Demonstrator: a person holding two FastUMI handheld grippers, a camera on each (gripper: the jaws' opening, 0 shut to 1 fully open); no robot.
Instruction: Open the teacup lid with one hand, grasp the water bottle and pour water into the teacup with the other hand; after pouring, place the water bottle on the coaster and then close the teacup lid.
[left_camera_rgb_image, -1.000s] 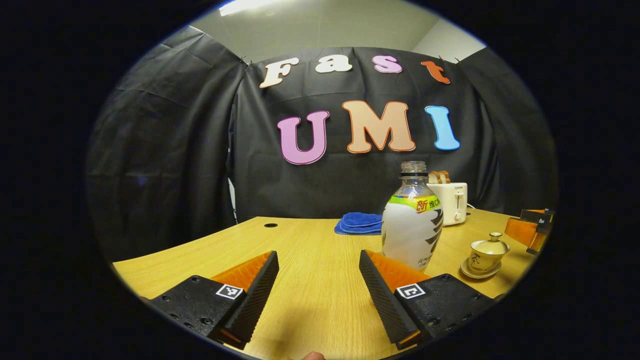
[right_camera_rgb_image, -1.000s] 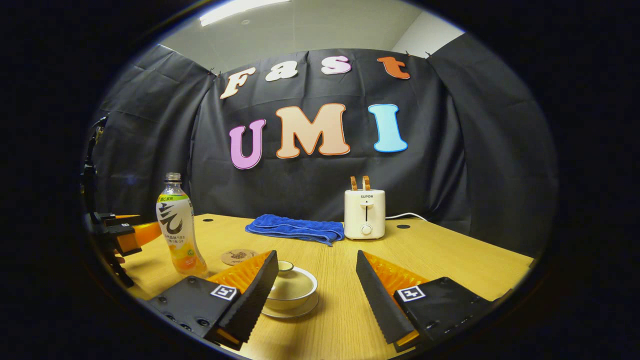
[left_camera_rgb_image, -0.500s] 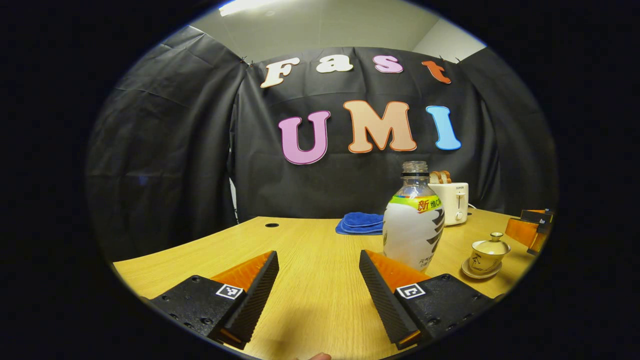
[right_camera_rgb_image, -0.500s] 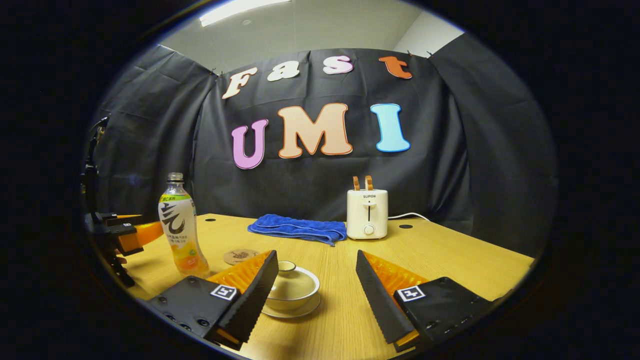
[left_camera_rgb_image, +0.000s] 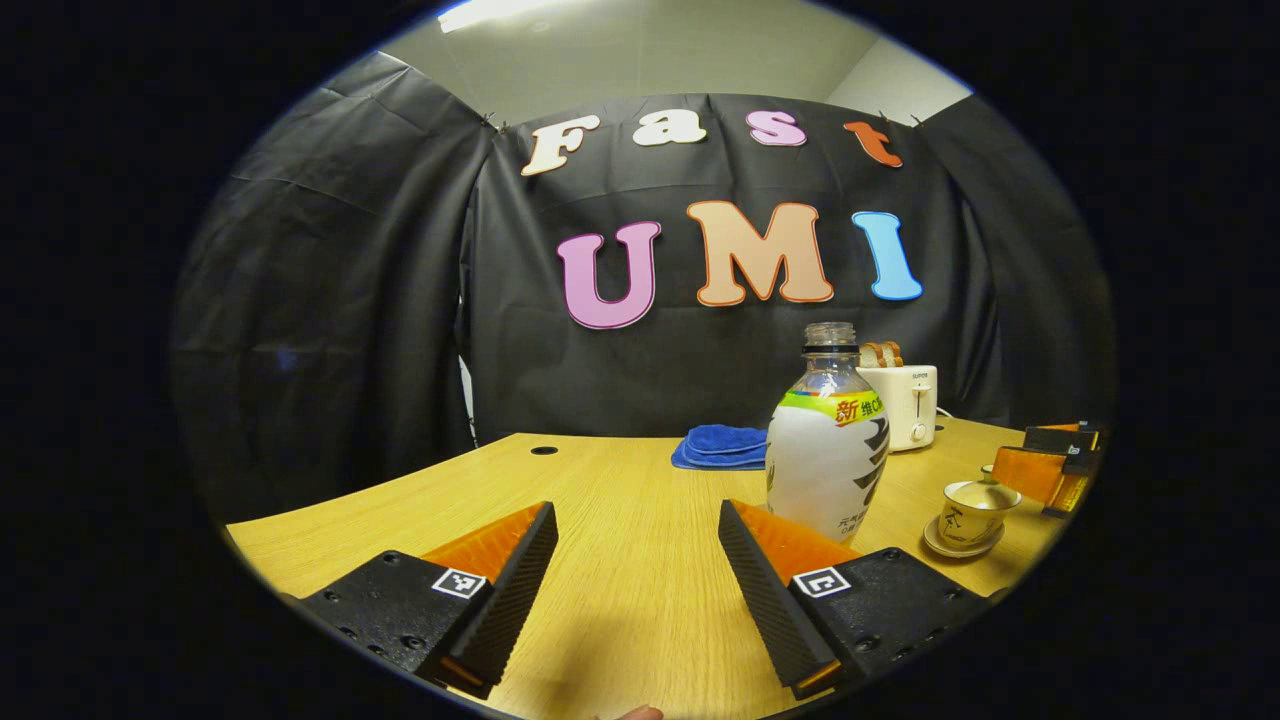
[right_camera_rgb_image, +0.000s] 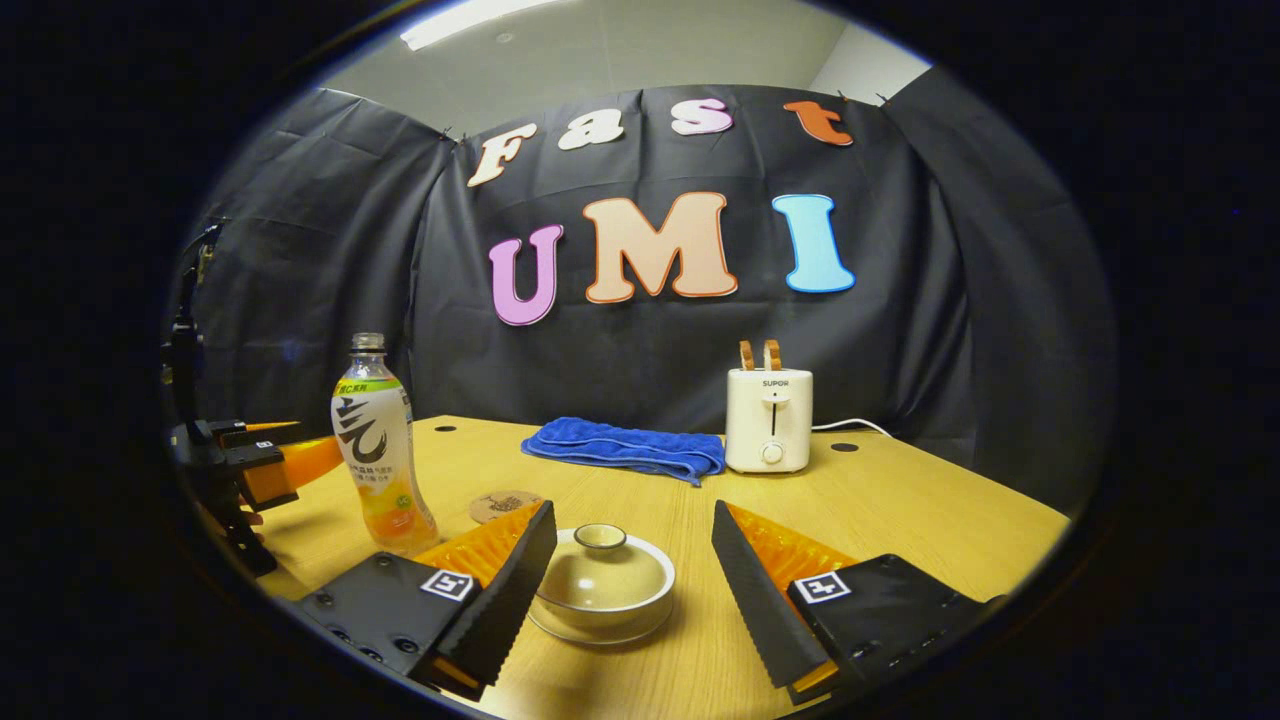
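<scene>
Both grippers hover wide open over the wooden table (right_camera_rgb_image: 900, 520), the right one closing in around the lidded teacup (right_camera_rgb_image: 603, 582).

The table carries, from largest to smallest: a white toaster (right_camera_rgb_image: 768, 418) with two slices standing up in it at the back, a folded blue towel (right_camera_rgb_image: 625, 448) beside it, the uncapped water bottle (right_camera_rgb_image: 380, 450) standing upright at the left, the teacup on its saucer with the lid (right_camera_rgb_image: 601, 560) on, and a round coaster (right_camera_rgb_image: 503, 505) lying between bottle and towel. In the right gripper view, the right gripper (right_camera_rgb_image: 632, 580) has its jaws spread wide, the cup between the fingers with neither touching it. In the left gripper view, the left gripper (left_camera_rgb_image: 637, 575) is equally wide, holding nothing, with the bottle (left_camera_rgb_image: 826, 440) just beyond its right finger and the teacup (left_camera_rgb_image: 966, 510) farther right.
</scene>
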